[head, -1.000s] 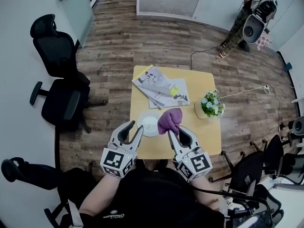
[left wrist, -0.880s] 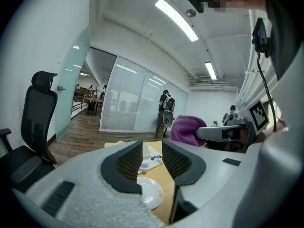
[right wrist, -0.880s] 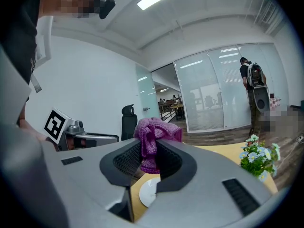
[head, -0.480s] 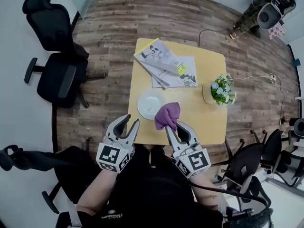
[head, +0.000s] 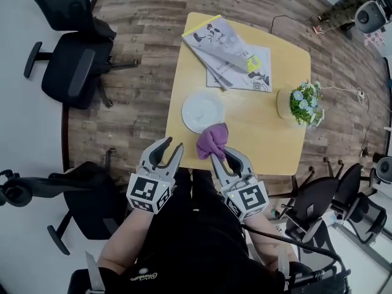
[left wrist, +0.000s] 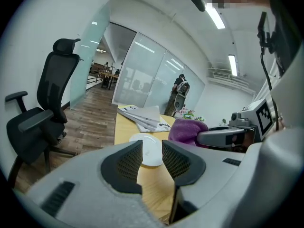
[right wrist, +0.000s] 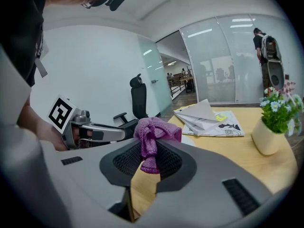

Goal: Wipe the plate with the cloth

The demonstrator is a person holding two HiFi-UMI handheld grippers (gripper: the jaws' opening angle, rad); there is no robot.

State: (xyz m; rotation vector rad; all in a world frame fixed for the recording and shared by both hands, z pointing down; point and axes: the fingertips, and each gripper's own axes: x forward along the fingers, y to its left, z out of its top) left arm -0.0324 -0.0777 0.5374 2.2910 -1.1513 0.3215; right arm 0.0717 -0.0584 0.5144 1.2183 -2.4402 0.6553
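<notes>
The right claw (right wrist: 151, 156) is clenched on a purple cloth (right wrist: 154, 132). The jaws pinch it low down, so a bunched head of fabric stands above and ahead of the tips, likely so that this loose part can serve as the wiping pad. Just beyond that bunch, ahead and a little to the left of the claw, the white plate (head: 203, 110) lies flat and bare on the yellow table (head: 263, 127). In the head view the cloth overlaps the plate's near rim, but I cannot tell whether it touches it or hangs above it, so wiping does not look to have begun.

The left claw (left wrist: 152, 156) is released. Its jaws stand a narrow gap apart with nothing between them, and the plate shows through that gap farther out. It hovers at the near table edge, beside the right claw and short of the plate, probably placed to steady the rim.

Farther beyond the plate lie a few booklets (head: 226, 51), and off to the right claw's far right stands a potted flower (head: 303, 103), both well clear of a wiping stroke.
</notes>
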